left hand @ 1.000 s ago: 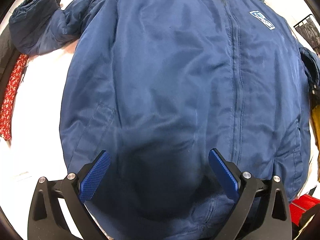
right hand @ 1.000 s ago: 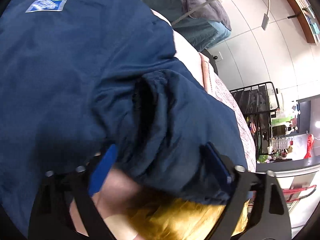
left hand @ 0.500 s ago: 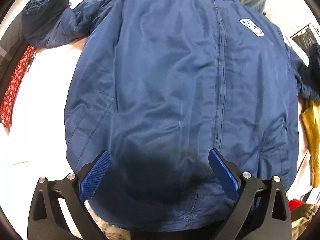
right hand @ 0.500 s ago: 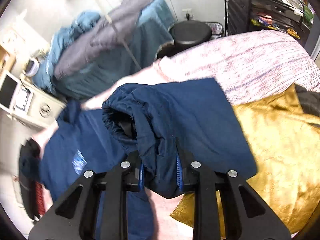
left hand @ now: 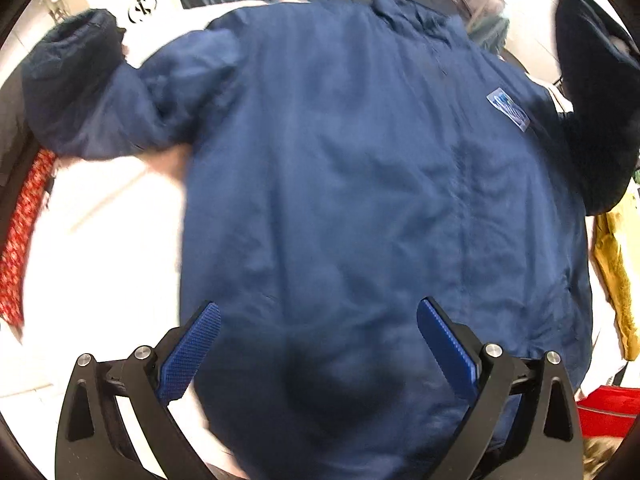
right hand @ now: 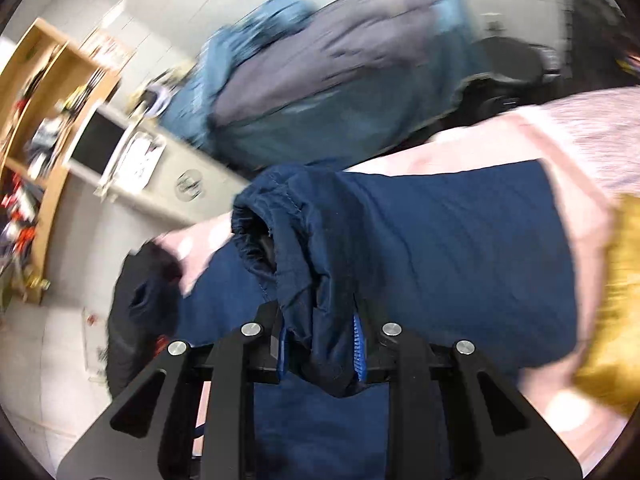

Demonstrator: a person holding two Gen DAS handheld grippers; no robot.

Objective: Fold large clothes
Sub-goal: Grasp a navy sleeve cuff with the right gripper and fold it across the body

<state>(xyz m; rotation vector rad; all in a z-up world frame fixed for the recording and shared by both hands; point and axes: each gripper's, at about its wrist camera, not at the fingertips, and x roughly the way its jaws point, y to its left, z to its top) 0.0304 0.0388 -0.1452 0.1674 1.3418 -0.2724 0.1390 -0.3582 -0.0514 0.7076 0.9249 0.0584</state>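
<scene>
You are working over a pale, whitish bed surface (left hand: 100, 240), and the big navy-blue padded jacket (left hand: 360, 200) is lying spread across it front side up, its collar pointing toward the far edge and its hem reaching back under your left gripper. The jacket's zip line is running down the middle, and a small light-blue rectangular chest patch (left hand: 509, 111) is sitting on the panel to the right of it in the left wrist view. One bunched sleeve (left hand: 76, 92) is lying out to the left of the body, cuff curled over. A heap of teal and grey clothing (right hand: 328, 80) is piled beyond the bed's far edge, a mustard-gold fabric (right hand: 616, 300) is lying just beside the jacket on the right, and a red patterned cloth (left hand: 24, 240) is hanging along the bed's left edge. Your left gripper (left hand: 318, 350) is hovering above the hem with its blue ribbed pads (left hand: 192, 350) standing wide apart and nothing between them. Your right gripper (right hand: 320, 344) is pinching the other sleeve cuff (right hand: 296, 248), pads squeezed in on the gathered navy fabric, and the sleeve is hanging lifted off the bed while the picture around it is smearing with motion blur.
</scene>
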